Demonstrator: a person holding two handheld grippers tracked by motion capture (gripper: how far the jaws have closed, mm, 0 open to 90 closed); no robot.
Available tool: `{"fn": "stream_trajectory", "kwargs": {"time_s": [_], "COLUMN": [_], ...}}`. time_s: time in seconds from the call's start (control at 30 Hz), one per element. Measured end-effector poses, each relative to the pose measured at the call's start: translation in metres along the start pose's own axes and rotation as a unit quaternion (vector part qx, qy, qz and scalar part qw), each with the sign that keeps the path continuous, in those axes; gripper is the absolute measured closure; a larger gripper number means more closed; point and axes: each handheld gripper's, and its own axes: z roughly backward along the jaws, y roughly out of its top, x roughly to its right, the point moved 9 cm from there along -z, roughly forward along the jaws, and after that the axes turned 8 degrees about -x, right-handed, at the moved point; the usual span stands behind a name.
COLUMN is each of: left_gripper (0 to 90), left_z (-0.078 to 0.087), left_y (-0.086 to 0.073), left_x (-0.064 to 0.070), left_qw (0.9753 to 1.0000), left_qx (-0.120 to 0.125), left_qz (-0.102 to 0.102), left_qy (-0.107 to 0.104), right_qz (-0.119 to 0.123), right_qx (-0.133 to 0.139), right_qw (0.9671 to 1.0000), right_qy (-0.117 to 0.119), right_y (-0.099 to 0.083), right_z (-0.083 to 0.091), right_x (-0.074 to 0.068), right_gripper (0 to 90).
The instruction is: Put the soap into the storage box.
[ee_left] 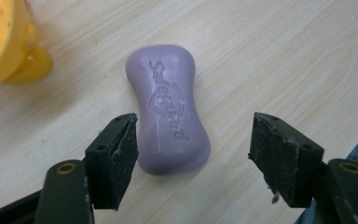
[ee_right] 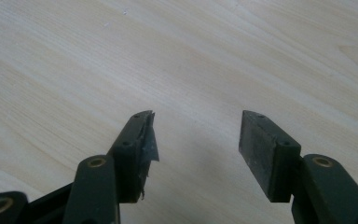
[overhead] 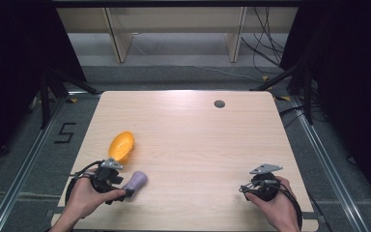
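Two grippers sit low in the high view: left gripper [overhead: 118,186] beside the purple soap [overhead: 137,181], right gripper [overhead: 251,186] lower right. Left gripper view: jaws spread, soap [ee_left: 168,109] between them, untouched. Right gripper view: jaws spread over the bare table [ee_right: 191,51].

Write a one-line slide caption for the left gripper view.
Open left gripper straddling the near end of a purple Safeguard soap bar lying on the wooden table, beside a yellow soap dish.

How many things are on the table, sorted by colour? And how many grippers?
Purple: 1, the purple waisted bar of soap
Yellow-orange: 1, the yellow-orange plastic soap dish
Black grippers: 2, left gripper and right gripper, both open
Total: 4
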Motion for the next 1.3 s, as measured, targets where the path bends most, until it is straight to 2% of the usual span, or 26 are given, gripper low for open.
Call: {"fn": "stream_trajectory", "kwargs": {"time_s": [0.03, 0.07, 0.1, 0.13, 0.27, 0.3, 0.33, 0.37, 0.4, 0.43, 0.5, 0.6, 0.63, 0.67, 0.7, 0.73, 0.77, 0.8, 0.9, 0.93, 1.03, 1.1, 1.13, 1.2, 1.27, 1.3], "left_gripper": [30.1, 29.4, 29.1, 28.8, 29.1, 29.1, 29.0, 29.0, 29.0, 29.6, 29.7, 31.9, 33.2, 34.6, 34.8, 34.8, 34.7, 34.4, 34.1, 34.1, 34.9, 35.2, 35.3, 36.0, 36.8, 37.8], "left_z": [0.0, -0.001, -0.001, -0.003, -0.009, -0.012, -0.016, -0.018, -0.021, -0.026, -0.028, -0.034, -0.034, -0.036, -0.036, -0.036, -0.038, -0.038, -0.043, -0.043, -0.047, -0.049, -0.051, -0.053, -0.055, -0.055], "left_y": [0.003, 0.009, 0.009, 0.014, 0.02, 0.019, 0.02, 0.02, 0.02, 0.02, 0.021, 0.022, 0.022, 0.022, 0.022, 0.023, 0.023, 0.023, 0.024, 0.024, 0.024, 0.022, 0.021, 0.019, 0.019, 0.019], "left_x": [-0.002, -0.006, -0.006, -0.008, -0.008, -0.008, -0.005, -0.005, -0.006, -0.003, -0.002, -0.006, -0.006, -0.009, -0.009, -0.012, -0.011, -0.011, -0.012, -0.012, -0.012, -0.013, -0.013, -0.013, -0.012, -0.012], "left_qw": [1.0, 0.9994, 0.9994, 0.9989, 0.998, 0.997, 0.9966, 0.9961, 0.9949, 0.9938, 0.993, 0.9895, 0.9895, 0.987, 0.987, 0.9863, 0.986, 0.9842, 0.984, 0.9823, 0.9827, 0.9802, 0.9808, 0.9792, 0.9802, 0.9799], "left_qx": [-0.006, -0.022, -0.022, -0.033, -0.048, -0.069, -0.073, -0.08, -0.094, -0.102, -0.105, -0.136, -0.136, -0.151, -0.151, -0.155, -0.154, -0.166, -0.167, -0.177, -0.174, -0.187, -0.183, -0.193, -0.187, -0.189], "left_qz": [0.005, 0.019, 0.019, 0.024, 0.026, 0.018, 0.026, 0.024, 0.019, 0.035, 0.044, 0.026, 0.026, 0.027, 0.027, 0.014, 0.03, 0.032, 0.031, 0.034, 0.04, 0.04, 0.042, 0.042, 0.045, 0.045], "left_qy": [0.005, 0.02, 0.02, 0.025, 0.031, 0.029, 0.027, 0.029, 0.031, 0.029, 0.029, 0.04, 0.04, 0.048, 0.048, 0.054, 0.054, 0.053, 0.054, 0.051, 0.05, 0.053, 0.052, 0.047, 0.047, 0.045], "right_qz": [0.001, 0.001, 0.001, 0.001, 0.001, 0.001, 0.001, 0.001, 0.0, 0.002, 0.002, 0.002, 0.001, 0.001, 0.001, 0.001, 0.002, 0.001, 0.001, 0.002, 0.001, 0.001, 0.002, 0.001, 0.002, 0.002], "right_qx": [-0.001, 0.0, 0.0, 0.001, 0.0, 0.0, -0.001, -0.001, 0.0, 0.0, -0.002, -0.002, -0.002, -0.002, -0.002, -0.002, -0.002, -0.002, -0.002, -0.002, -0.003, -0.003, -0.004, -0.002, -0.003, -0.003], "right_qw": [1.0, 1.0, 1.0, 1.0, 1.0, 1.0, 1.0, 1.0, 1.0, 1.0, 1.0, 1.0, 1.0, 1.0, 1.0, 1.0, 1.0, 1.0, 1.0, 1.0, 1.0, 1.0, 1.0, 1.0, 1.0, 1.0], "right_qy": [0.001, 0.002, 0.002, 0.002, 0.002, 0.002, 0.001, 0.001, 0.001, 0.004, 0.002, 0.003, 0.003, 0.003, 0.003, 0.003, 0.004, 0.004, 0.004, 0.004, 0.005, 0.005, 0.006, 0.006, 0.007, 0.007], "right_y": [0.0, 0.0, 0.0, 0.0, 0.0, 0.0, 0.0, 0.0, 0.0, 0.0, 0.0, 0.0, 0.0, 0.0, 0.0, 0.0, 0.0, 0.0, 0.0, 0.0, -0.001, -0.001, -0.001, -0.001, -0.001, -0.001], "right_z": [0.0, 0.0, 0.0, 0.0, 0.0, 0.0, 0.0, 0.0, 0.0, -0.001, 0.0, 0.0, 0.0, -0.001, -0.001, -0.001, -0.001, -0.001, -0.001, -0.001, -0.001, -0.001, -0.001, -0.001, -0.001, -0.001], "right_x": [0.0, 0.0, 0.0, 0.0, 0.0, 0.0, 0.0, 0.0, 0.0, 0.0, 0.0, -0.001, -0.001, 0.0, 0.0, 0.0, 0.0, 0.0, -0.001, -0.001, -0.001, -0.001, -0.001, -0.001, -0.001, -0.001], "right_gripper": [45.4, 45.4, 45.4, 45.4, 45.3, 45.3, 45.3, 45.3, 45.3, 45.3, 45.3, 45.3, 45.2, 45.2, 45.2, 45.2, 45.2, 45.2, 45.1, 45.1, 45.0, 45.0, 45.0, 45.0, 45.0, 45.0]}}
